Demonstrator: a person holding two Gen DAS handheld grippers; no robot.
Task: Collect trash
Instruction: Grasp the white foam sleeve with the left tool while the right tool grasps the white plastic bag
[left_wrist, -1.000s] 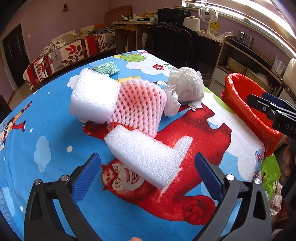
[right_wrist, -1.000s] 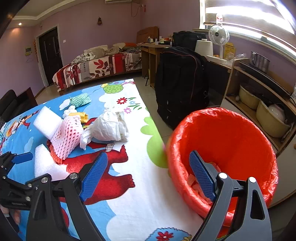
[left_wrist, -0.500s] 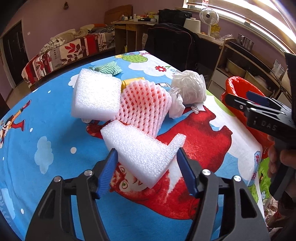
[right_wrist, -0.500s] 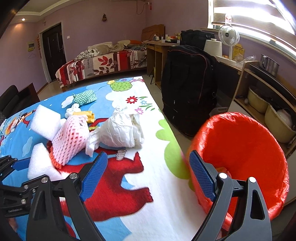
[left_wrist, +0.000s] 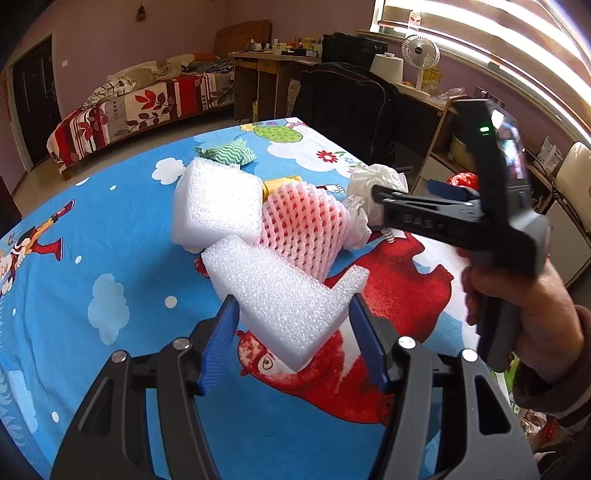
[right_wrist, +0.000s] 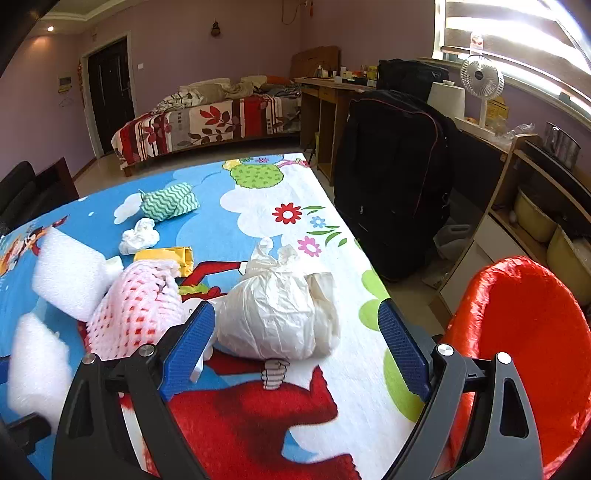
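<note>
My left gripper (left_wrist: 293, 341) is shut on the near end of an L-shaped white foam piece (left_wrist: 280, 291), which is lifted a little off the cartoon tablecloth. Behind it lie a pink foam net (left_wrist: 303, 225), a white foam block (left_wrist: 216, 205) and a knotted white plastic bag (left_wrist: 373, 184). My right gripper (right_wrist: 295, 349) is open and empty, its blue pads either side of the white bag (right_wrist: 280, 317). It also shows in the left wrist view (left_wrist: 402, 197). The red-lined trash bin (right_wrist: 524, 332) stands off the table's right edge.
Further back on the table lie a yellow packet (right_wrist: 166, 256), a crumpled tissue (right_wrist: 140, 236) and a green zigzag cloth (right_wrist: 168, 201). A black suitcase (right_wrist: 391, 192) and shelves stand to the right of the table. A bed is at the back.
My left gripper closed on the L-shaped foam and raised it. My right gripper swung left from over the red bin to the white bag, still open.
</note>
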